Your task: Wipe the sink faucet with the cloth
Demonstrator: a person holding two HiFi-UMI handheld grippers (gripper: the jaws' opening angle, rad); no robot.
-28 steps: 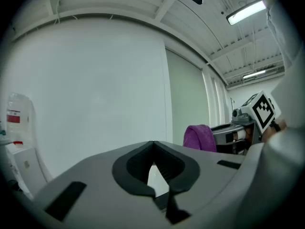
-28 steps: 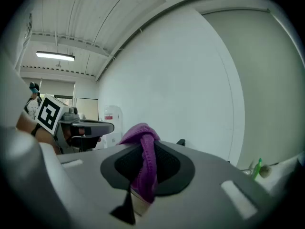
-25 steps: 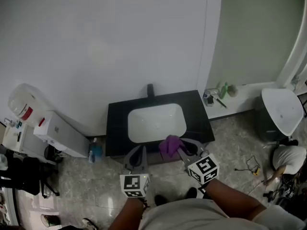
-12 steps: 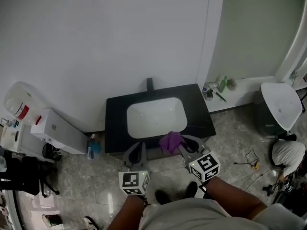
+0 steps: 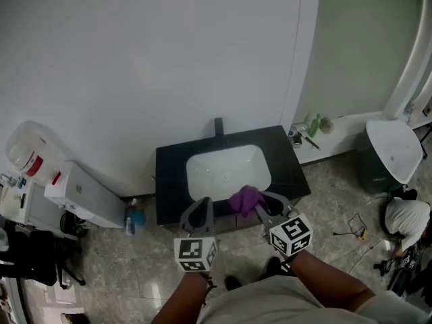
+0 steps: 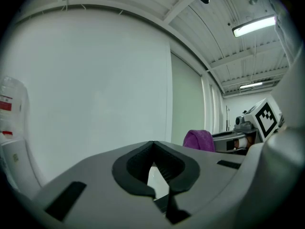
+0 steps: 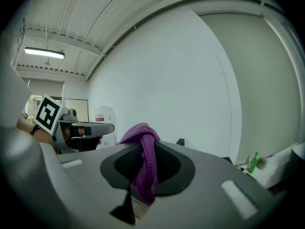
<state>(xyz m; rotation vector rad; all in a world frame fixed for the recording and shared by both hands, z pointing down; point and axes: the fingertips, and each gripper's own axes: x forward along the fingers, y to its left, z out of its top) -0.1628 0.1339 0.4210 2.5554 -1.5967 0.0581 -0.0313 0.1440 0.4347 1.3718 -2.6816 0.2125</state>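
A black counter [image 5: 169,167] with a white sink basin [image 5: 228,173] stands against the white wall. The short black faucet [image 5: 218,126] rises at its back edge, and its tip shows in the right gripper view as the faucet [image 7: 180,141]. My right gripper [image 5: 262,206] hovers over the counter's front edge, shut on a bunched purple cloth [image 5: 246,198]; the cloth [image 7: 143,161] hangs between its pads. My left gripper [image 5: 200,206] hovers beside it, shut with nothing in it. In the left gripper view the cloth [image 6: 199,140] shows at right. Both grippers are well short of the faucet.
A white box unit [image 5: 84,194] and a water jug [image 5: 30,150] stand at the left, with a blue item [image 5: 135,218] on the floor. A ledge at right holds a green bottle [image 5: 315,123]. A white bin [image 5: 395,154] and a crouching person [image 5: 405,221] are further right.
The view has shifted, so the sink now sits slightly right and lower. Both grippers hold the same pose at the counter's front edge, cloth still clamped.
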